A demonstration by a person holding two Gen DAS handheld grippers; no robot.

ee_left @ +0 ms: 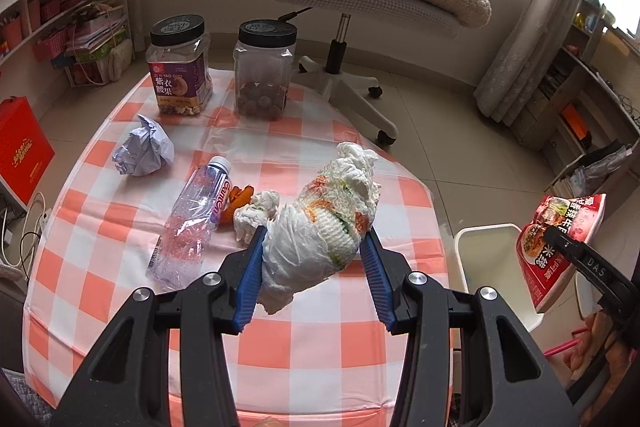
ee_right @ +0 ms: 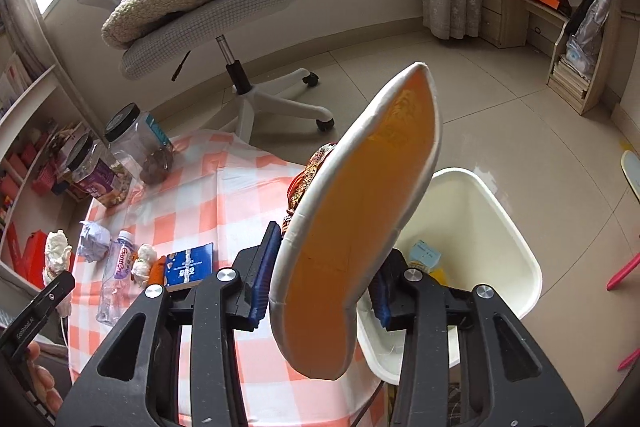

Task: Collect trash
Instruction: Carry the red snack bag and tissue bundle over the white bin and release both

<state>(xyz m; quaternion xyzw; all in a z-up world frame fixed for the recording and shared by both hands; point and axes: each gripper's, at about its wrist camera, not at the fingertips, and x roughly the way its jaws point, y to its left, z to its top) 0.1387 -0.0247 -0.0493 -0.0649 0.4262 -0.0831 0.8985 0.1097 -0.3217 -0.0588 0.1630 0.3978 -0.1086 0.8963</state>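
Left gripper [ee_left: 316, 259]: its blue fingers [ee_left: 252, 275] clamp a crumpled wad of tissue [ee_left: 320, 223], one pad on each side; the wad sticks out past the fingertips, lifted above the checked surface [ee_left: 320, 355].
Right gripper [ee_right: 324, 279]: a flat food wrapper [ee_right: 360, 211], orange inside with a white sealed edge, stands tilted between its fingers [ee_right: 264, 279]; the left pad touches the wrapper's edge, the right pad is hidden behind it, so I cannot tell how firm the grip is.
Wrapper's place: beside the surface's edge, near the white bin [ee_right: 480, 227], its lower end over the bin's near rim.
Bin: on the floor just beside the surface, some scraps inside.
Left on the surface: paper ball [ee_left: 144, 151], squashed plastic bottle [ee_left: 192, 223], small tissue wad [ee_left: 256, 215], orange peel [ee_left: 236, 203], two jars [ee_left: 180, 67].
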